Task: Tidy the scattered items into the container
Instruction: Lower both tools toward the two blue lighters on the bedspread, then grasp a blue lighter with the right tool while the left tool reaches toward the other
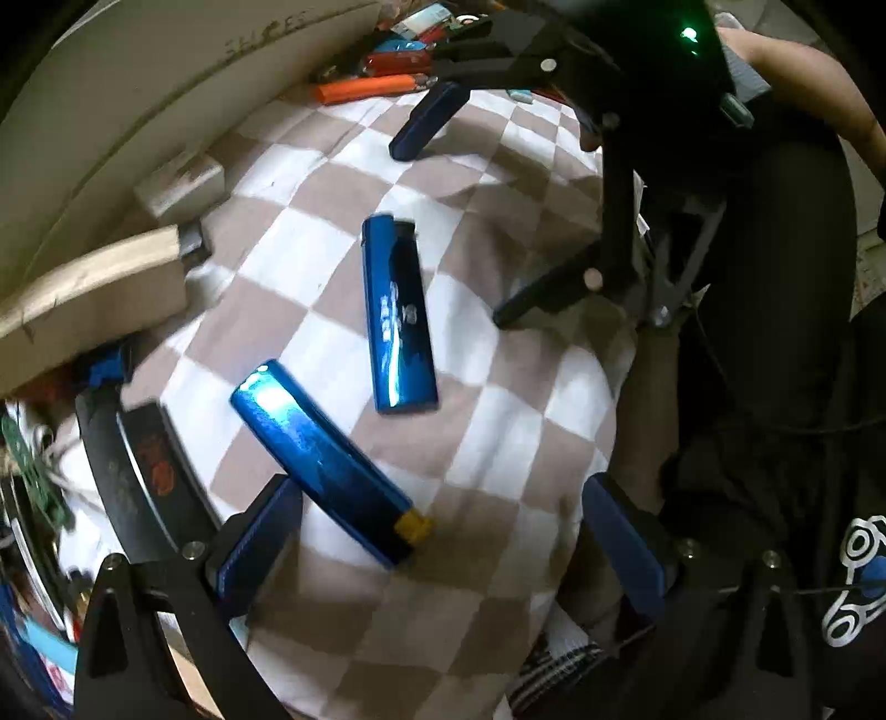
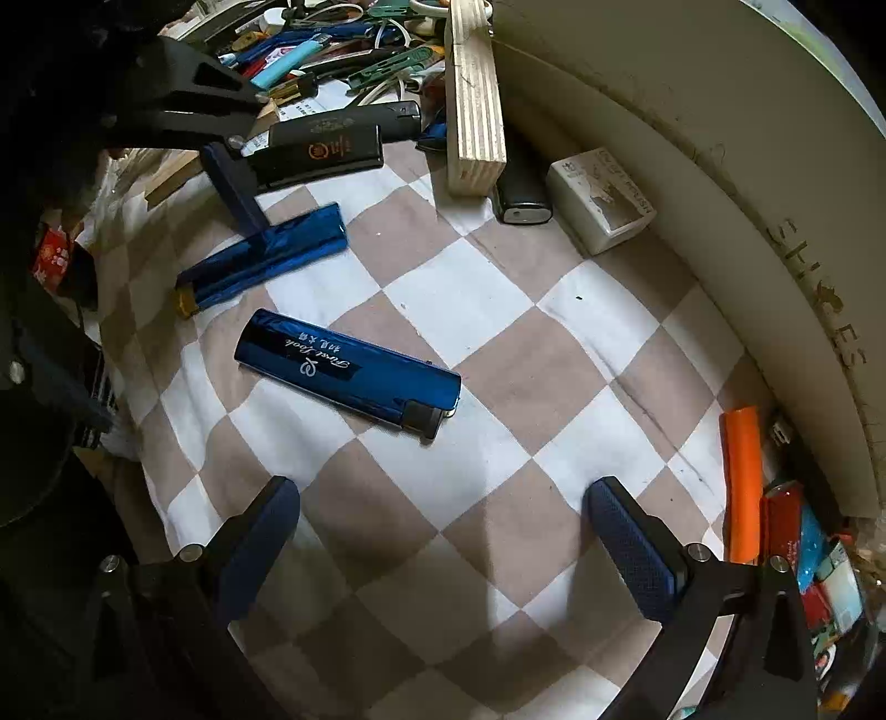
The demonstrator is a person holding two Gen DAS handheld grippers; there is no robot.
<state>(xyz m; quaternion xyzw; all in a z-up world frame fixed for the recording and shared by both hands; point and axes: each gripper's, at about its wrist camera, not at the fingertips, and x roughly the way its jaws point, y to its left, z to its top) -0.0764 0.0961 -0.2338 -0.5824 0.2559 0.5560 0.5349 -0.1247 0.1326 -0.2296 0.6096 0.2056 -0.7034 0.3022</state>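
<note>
Both the left tool (image 1: 437, 531) and right tool (image 2: 443, 531) gape empty; the glossy blue lighter (image 2: 348, 369) looks light, stiff, slippery — grip its long sides.

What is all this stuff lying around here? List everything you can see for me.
Blue lighters: 2, shiny blue, in the open on the cloth; one with white lettering, one with a yellow end beside a left tong finger.
Black lighters: 2 lying side by side, black, far edge of cloth; another dark one by the wooden block.
Orange lighter: 1, orange, right edge.
Wooden block: 1, pale, far side.
White box: 1, white, beside the curved wall.
Checked cloth: 1, brown and white, underneath.
Curved wall: 1, beige, right.
Clutter pile: many, mixed colours, far end.
Left tongs: open.
Right tongs: open.
</note>
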